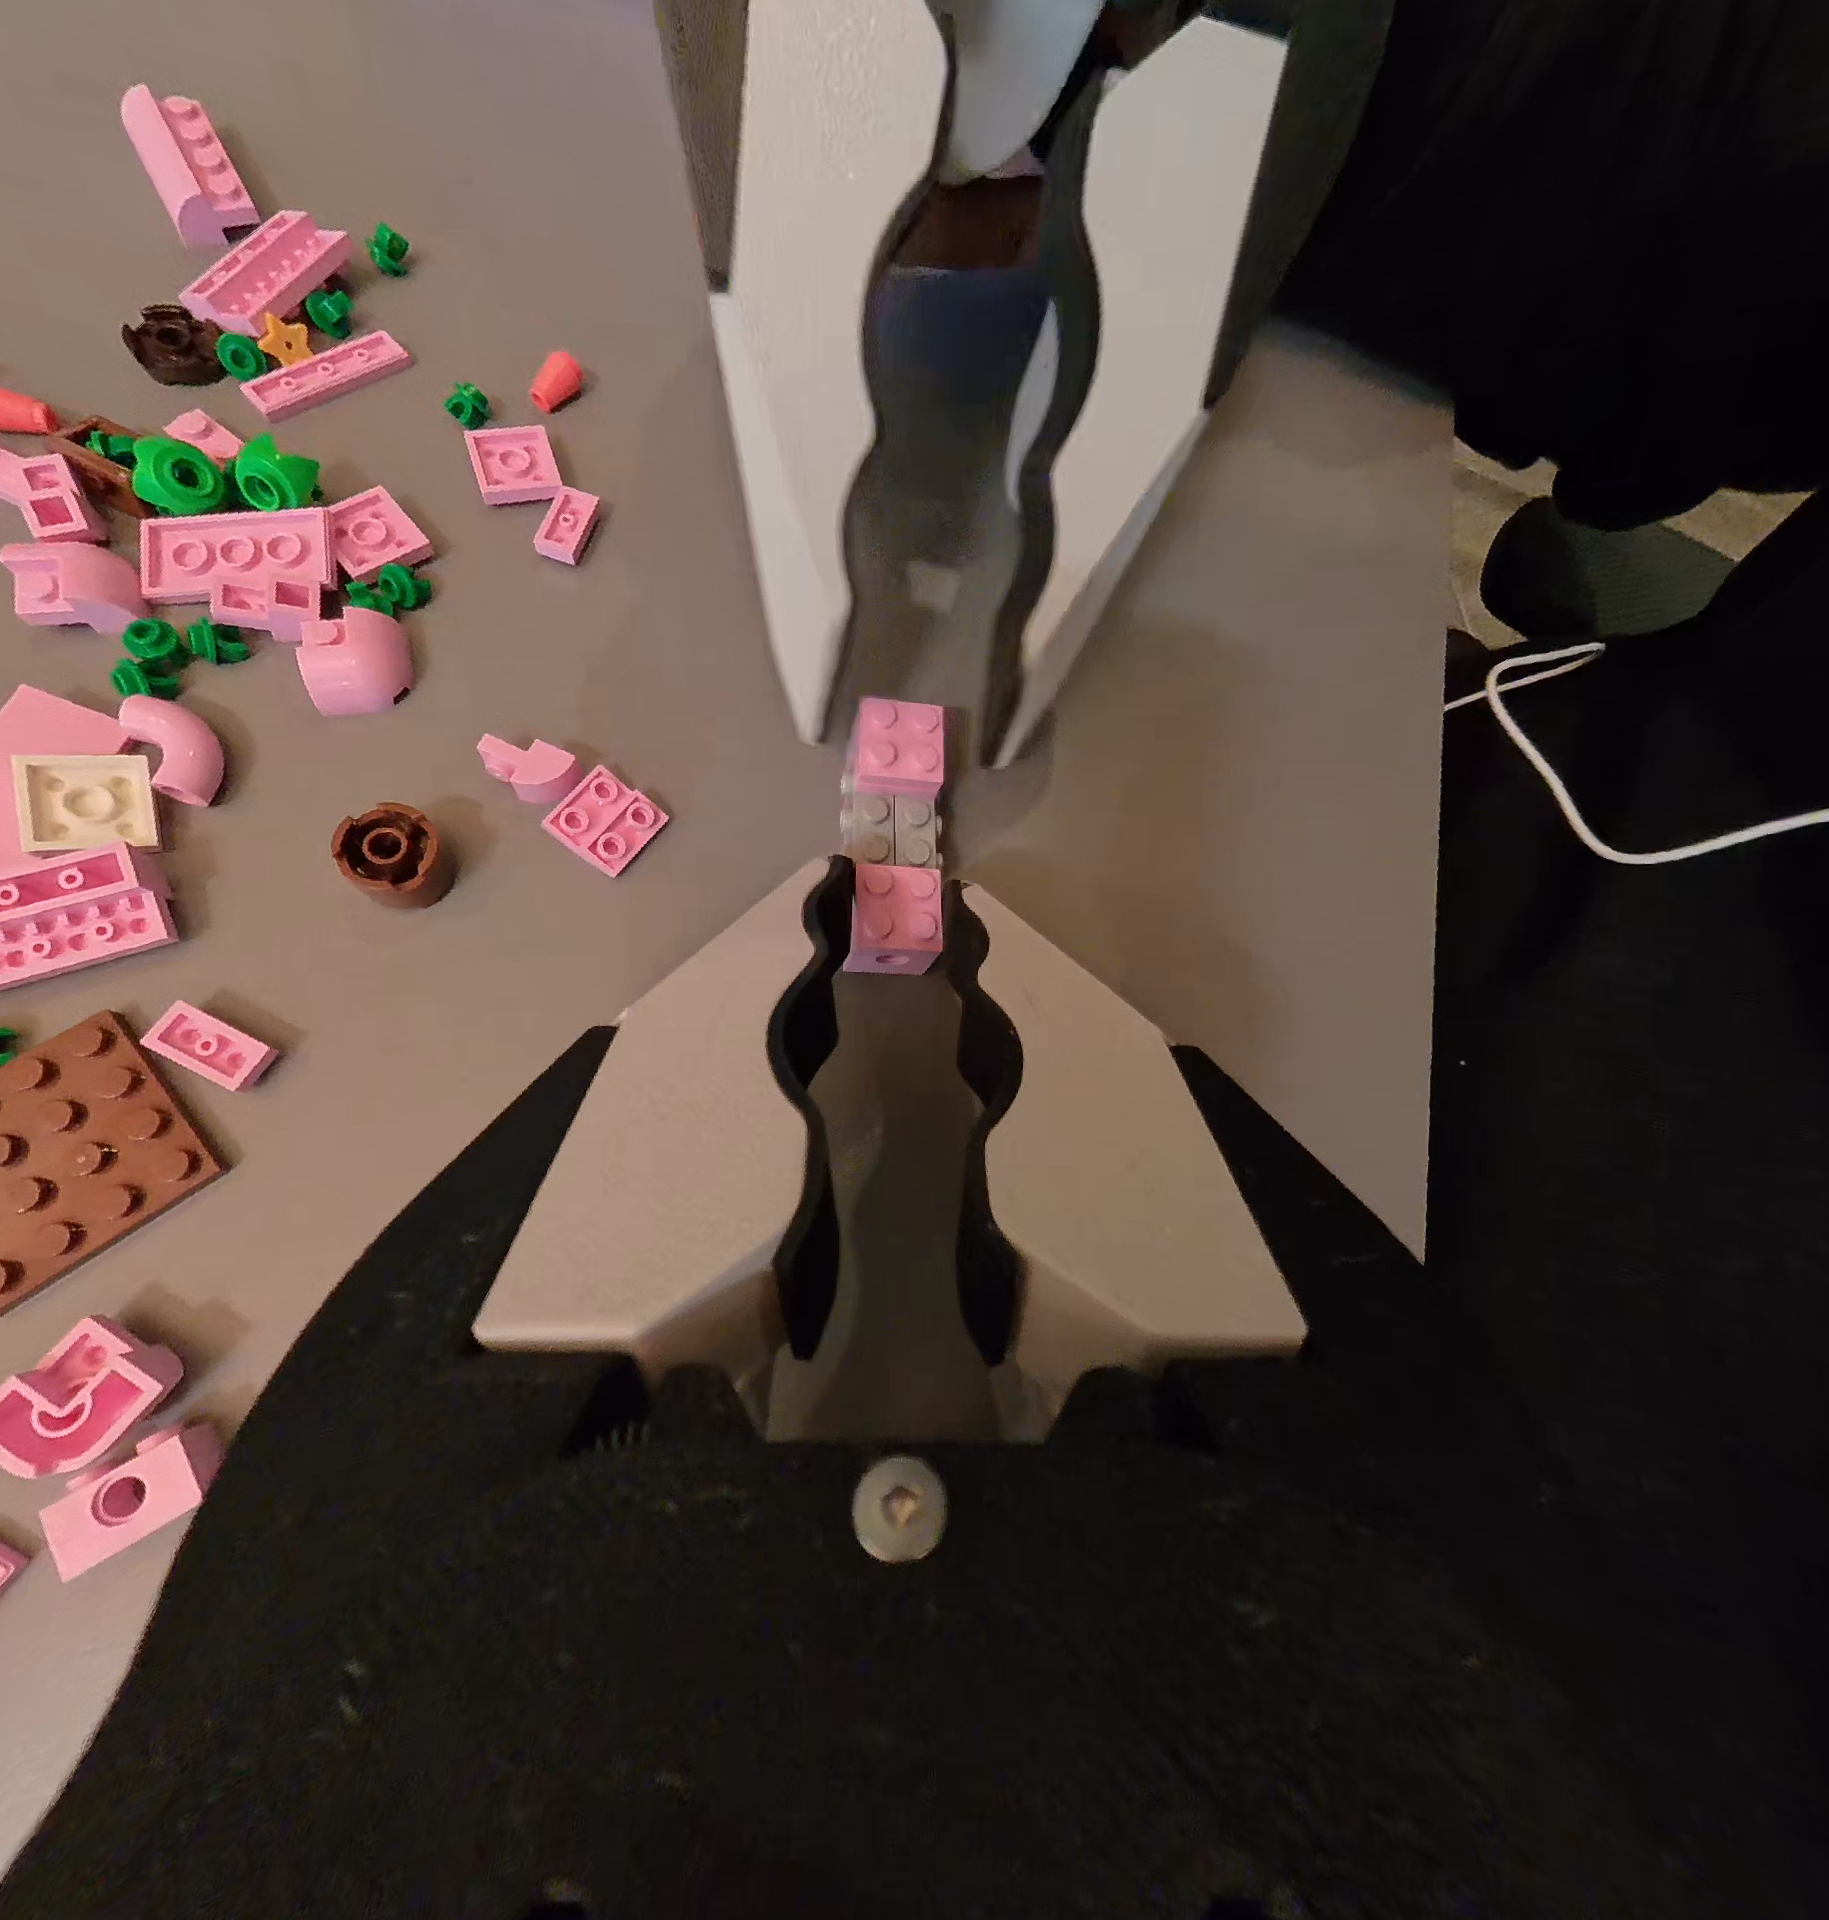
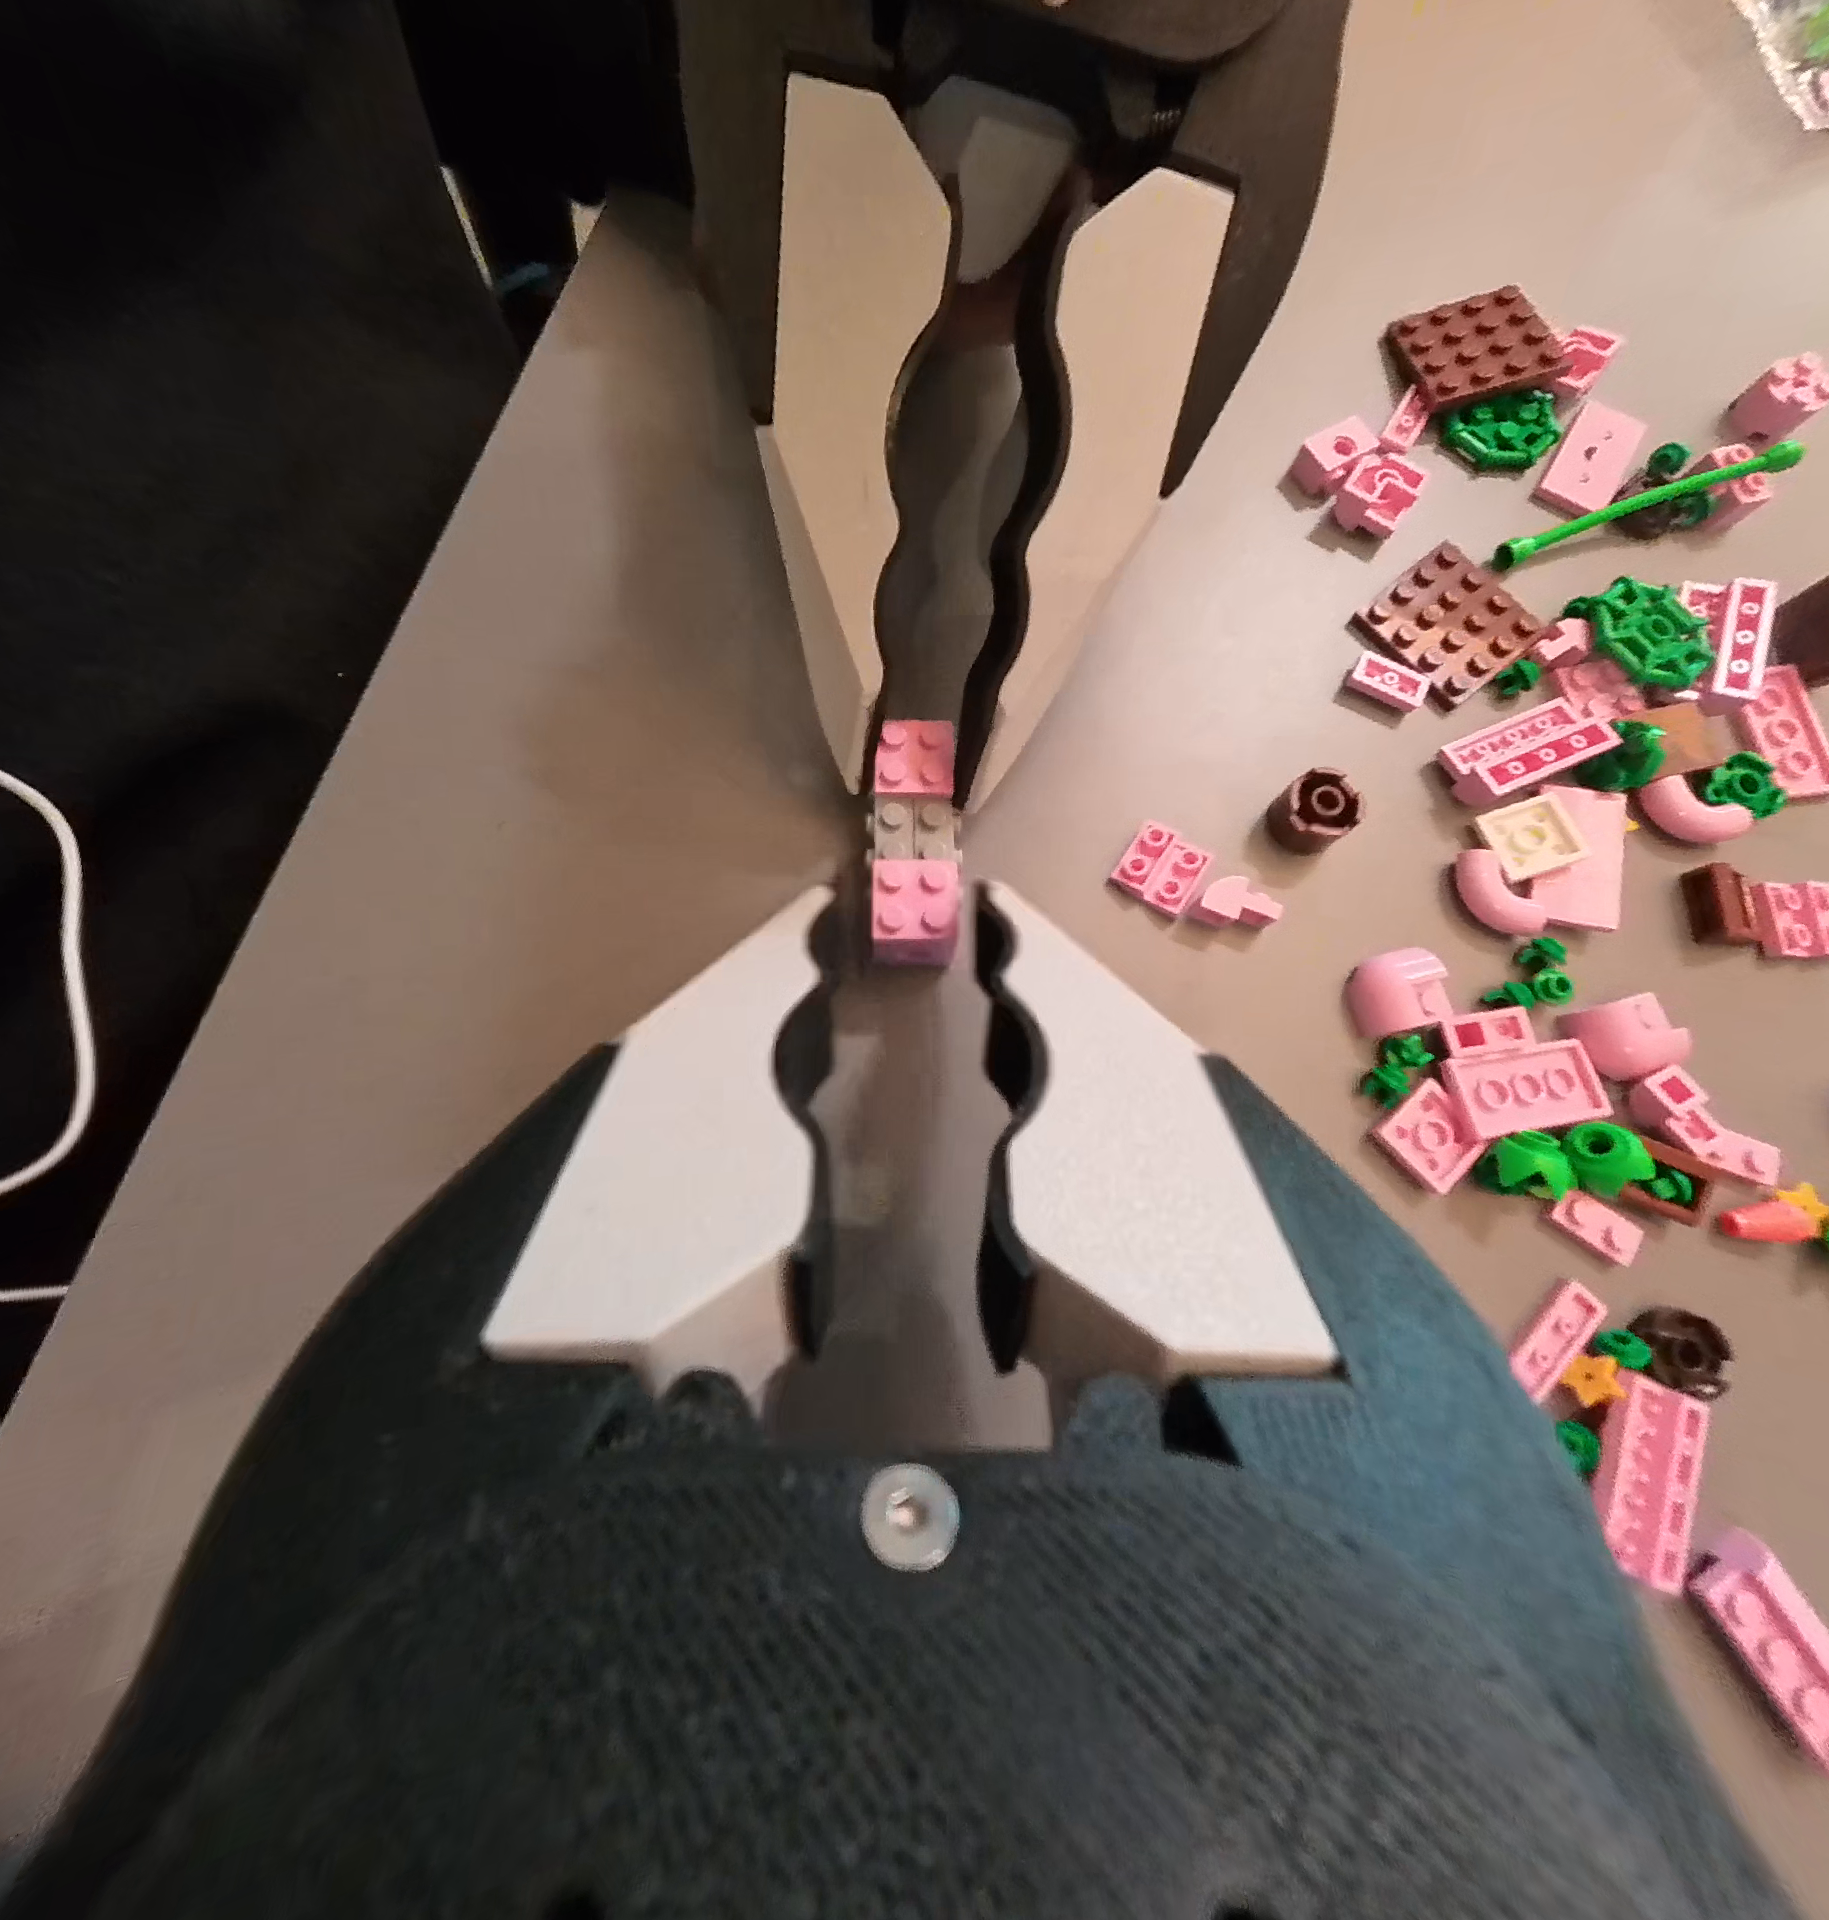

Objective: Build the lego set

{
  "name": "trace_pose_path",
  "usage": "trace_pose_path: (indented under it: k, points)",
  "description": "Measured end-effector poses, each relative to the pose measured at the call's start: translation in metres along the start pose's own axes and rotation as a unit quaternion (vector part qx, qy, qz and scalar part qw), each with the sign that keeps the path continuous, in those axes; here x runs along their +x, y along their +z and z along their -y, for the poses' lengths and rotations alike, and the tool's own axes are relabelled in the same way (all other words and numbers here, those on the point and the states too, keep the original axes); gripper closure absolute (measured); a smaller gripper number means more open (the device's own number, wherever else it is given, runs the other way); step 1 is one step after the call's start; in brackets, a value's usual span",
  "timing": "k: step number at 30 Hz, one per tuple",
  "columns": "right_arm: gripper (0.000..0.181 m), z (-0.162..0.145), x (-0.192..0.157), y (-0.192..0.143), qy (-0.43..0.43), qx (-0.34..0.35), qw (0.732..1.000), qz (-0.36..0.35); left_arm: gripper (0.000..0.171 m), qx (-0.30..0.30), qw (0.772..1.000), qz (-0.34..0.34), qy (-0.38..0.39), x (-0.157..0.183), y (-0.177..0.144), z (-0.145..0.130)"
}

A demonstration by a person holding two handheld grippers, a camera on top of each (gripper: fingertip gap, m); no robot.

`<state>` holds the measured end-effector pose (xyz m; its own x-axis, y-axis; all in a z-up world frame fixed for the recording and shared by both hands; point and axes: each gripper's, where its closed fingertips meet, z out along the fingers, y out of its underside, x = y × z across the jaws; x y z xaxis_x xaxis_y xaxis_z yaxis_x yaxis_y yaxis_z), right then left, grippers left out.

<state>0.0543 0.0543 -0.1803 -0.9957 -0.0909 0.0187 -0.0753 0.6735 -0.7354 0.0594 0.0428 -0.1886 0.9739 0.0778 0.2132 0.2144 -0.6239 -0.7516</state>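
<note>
Little build: a short row of bricks [image 1: 895,831], pink at each end and grey in the middle, held up just above the tabletop [image 1: 598,623] near its edge.
Left gripper [image 1: 897,914]: its two tips pinch the near pink end brick. In the right wrist view it [image 2: 915,769] comes in from the top and holds the far end.
Right gripper [image 2: 915,914]: its tips sit close on each side of the other pink end brick. The left tip touches it; there looks to be a thin gap at the right tip, so I cannot tell if it really squeezes.
Step in hand: I think the two grippers are pushing the ends together so the bricks click tight.
How to do it well: keep both grippers in one straight line. Push gently and evenly. Do not twist, or the grey middle could pop out.
Watch out: the build is close to the tabletop edge, so a dropped brick could fall off.
Loose pieces: the pile of pink, green and brown bricks [image 2: 1575,790] lies well apart, off to the side. The big brown plate [image 1: 68,1164] waits there too.
</note>
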Motion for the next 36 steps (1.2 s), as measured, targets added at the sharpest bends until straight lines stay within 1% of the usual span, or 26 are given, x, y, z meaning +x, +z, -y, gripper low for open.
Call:
trace_pose_path:
  k: [1, 2, 5, 6, 9, 11, 13, 15, 17, 18, 19, 22, 24, 26, 28, 31, 34, 36]
  points:
    - [0.143, 0.001, 0.001, -0.001, 0.007, 0.007, 1.000, -0.003, 0.156, 0.000, 1.000, 0.001, 0.001, 0.000, 0.000, 0.000]
    - [0.139, 0.006, 0.000, -0.004, 0.012, 0.025, 1.000, -0.004, 0.156, 0.000, 1.000, 0.001, 0.001, 0.000, 0.000, 0.000]
    - [0.139, 0.023, 0.003, -0.016, 0.006, 0.078, 0.997, -0.020, 0.156, 0.000, 1.000, -0.002, -0.002, 0.000, 0.000, 0.000]
    - [0.139, 0.024, 0.005, -0.017, 0.000, 0.081, 0.996, -0.029, 0.156, 0.001, 1.000, -0.006, -0.006, 0.000, 0.000, 0.000]
    - [0.133, 0.018, 0.008, -0.009, -0.017, 0.057, 0.997, -0.051, 0.157, 0.009, 0.999, -0.025, -0.041, -0.003, -0.002, 0.002]
    - [0.134, 0.020, 0.011, -0.005, -0.046, 0.053, 0.994, -0.078, 0.156, 0.051, 0.995, -0.049, -0.073, -0.004, -0.011, 0.010]
    - [0.137, 0.033, 0.018, -0.010, -0.105, 0.076, 0.982, -0.138, 0.156, 0.119, 0.980, -0.092, -0.127, -0.007, -0.027, 0.023]
    - [0.135, 0.048, 0.020, -0.019, -0.145, 0.110, 0.967, -0.180, 0.157, 0.174, 0.953, -0.158, -0.193, -0.009, -0.042, 0.031]
    - [0.129, 0.055, 0.021, -0.025, -0.152, 0.125, 0.961, -0.197, 0.157, 0.198, 0.925, -0.206, -0.249, -0.011, -0.050, 0.033]
    - [0.124, 0.055, 0.022, -0.026, -0.151, 0.125, 0.959, -0.202, 0.157, 0.204, 0.915, -0.227, -0.263, -0.010, -0.053, 0.035]
    - [0.122, 0.055, 0.023, -0.026, -0.151, 0.123, 0.959, -0.204, 0.157, 0.204, 0.910, -0.242, -0.269, -0.007, -0.054, 0.035]
    - [0.122, 0.054, 0.020, -0.021, -0.155, 0.121, 0.961, -0.197, 0.157, 0.189, 0.905, -0.272, -0.267, 0.003, -0.052, 0.035]
    - [0.126, 0.058, 0.014, -0.018, -0.162, 0.128, 0.961, -0.185, 0.157, 0.188, 0.892, -0.309, -0.272, 0.012, -0.055, 0.036]
    - [0.132, 0.063, 0.005, -0.016, -0.168, 0.139, 0.961, -0.168, 0.157, 0.198, 0.874, -0.346, -0.279, 0.018, -0.061, 0.040]
    - [0.138, 0.069, -0.001, -0.017, -0.172, 0.152, 0.960, -0.158, 0.157, 0.202, 0.860, -0.369, -0.288, 0.021, -0.065, 0.042]
    - [0.149, 0.078, -0.007, -0.022, -0.176, 0.177, 0.956, -0.153, 0.157, 0.190, 0.855, -0.389, -0.286, 0.028, -0.065, 0.041]
    - [0.150, 0.080, -0.012, -0.023, -0.172, 0.186, 0.957, -0.138, 0.157, 0.183, 0.853, -0.400, -0.280, 0.034, -0.065, 0.041]
    - [0.150, 0.078, -0.013, -0.021, -0.173, 0.178, 0.959, -0.134, 0.157, 0.185, 0.845, -0.417, -0.279, 0.037, -0.068, 0.042]
